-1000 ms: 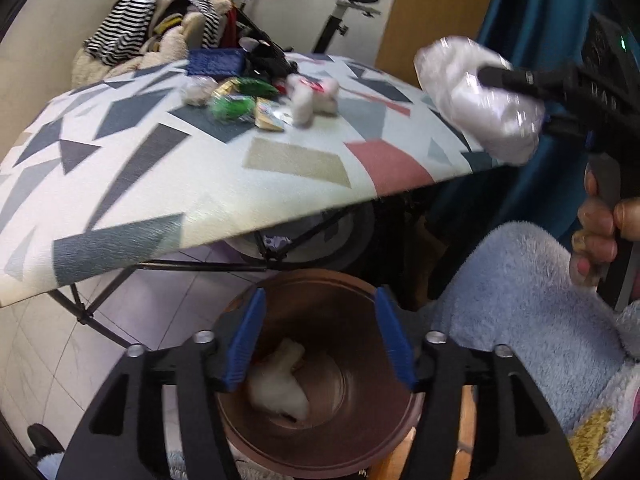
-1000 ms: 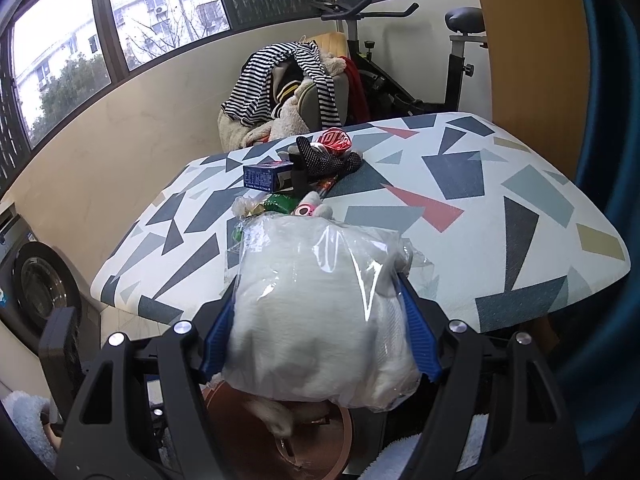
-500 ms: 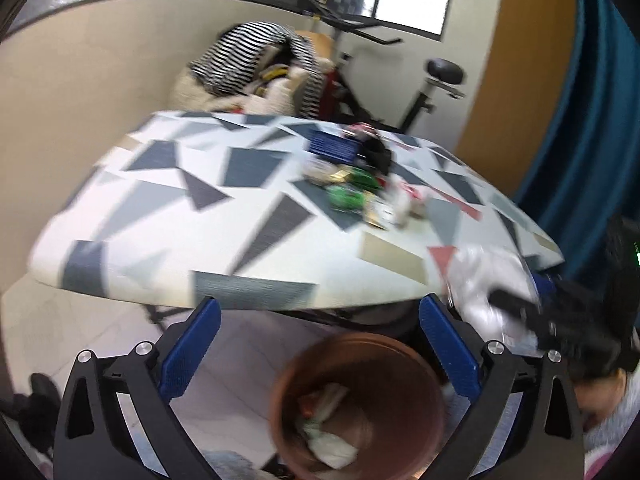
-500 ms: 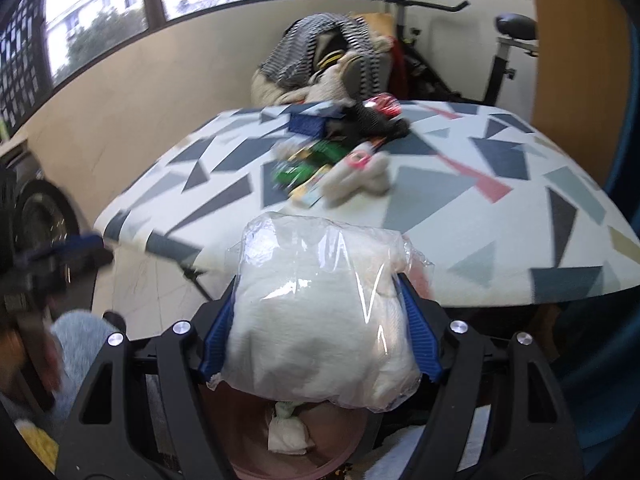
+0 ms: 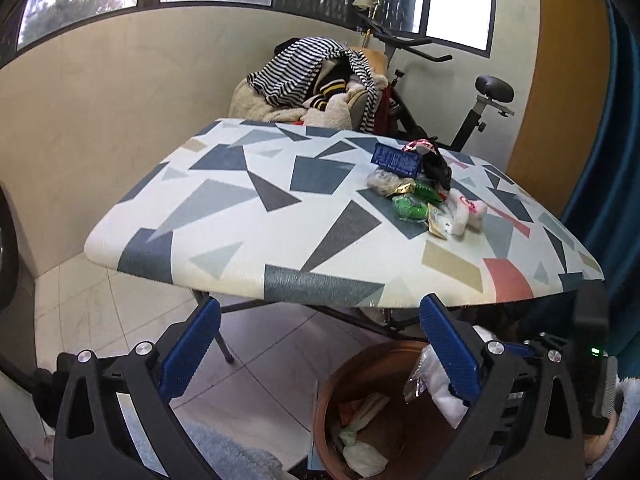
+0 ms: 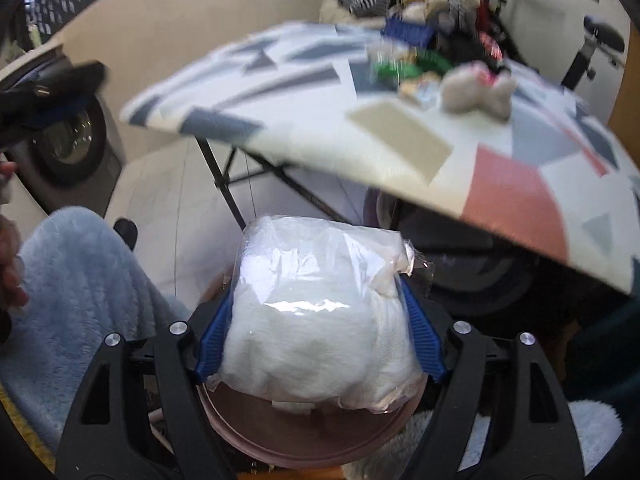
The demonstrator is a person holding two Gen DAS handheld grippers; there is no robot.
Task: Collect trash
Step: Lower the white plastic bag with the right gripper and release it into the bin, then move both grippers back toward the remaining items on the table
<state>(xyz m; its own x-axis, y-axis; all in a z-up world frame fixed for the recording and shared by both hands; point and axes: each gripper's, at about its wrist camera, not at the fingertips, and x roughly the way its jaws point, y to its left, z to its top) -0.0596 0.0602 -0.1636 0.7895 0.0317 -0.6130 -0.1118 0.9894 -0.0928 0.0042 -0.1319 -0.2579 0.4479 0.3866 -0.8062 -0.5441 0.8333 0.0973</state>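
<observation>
Down under the bench (image 5: 280, 216) edge sat the brown bin (image 5: 340, 376), and it already had crumpled white paper and a scrap of orange in its bottom. The right claw (image 6: 320, 340) hung right above the bin's mouth, blue pads pressed on both sides of a clear plastic bag of white tissue (image 6: 320, 312), and its jaws were easing apart with the bag between them. The bag's longer side ran away from the claw, toward the bench edge, its crinkled seam at the far end. The left claw (image 5: 320, 352) stood wide open, nothing between its pads, beside the bin. Up on the bench, well beyond the bin, lay a blue box (image 5: 396, 159) with white print too small to read, plus green wrappers (image 5: 412, 204).
</observation>
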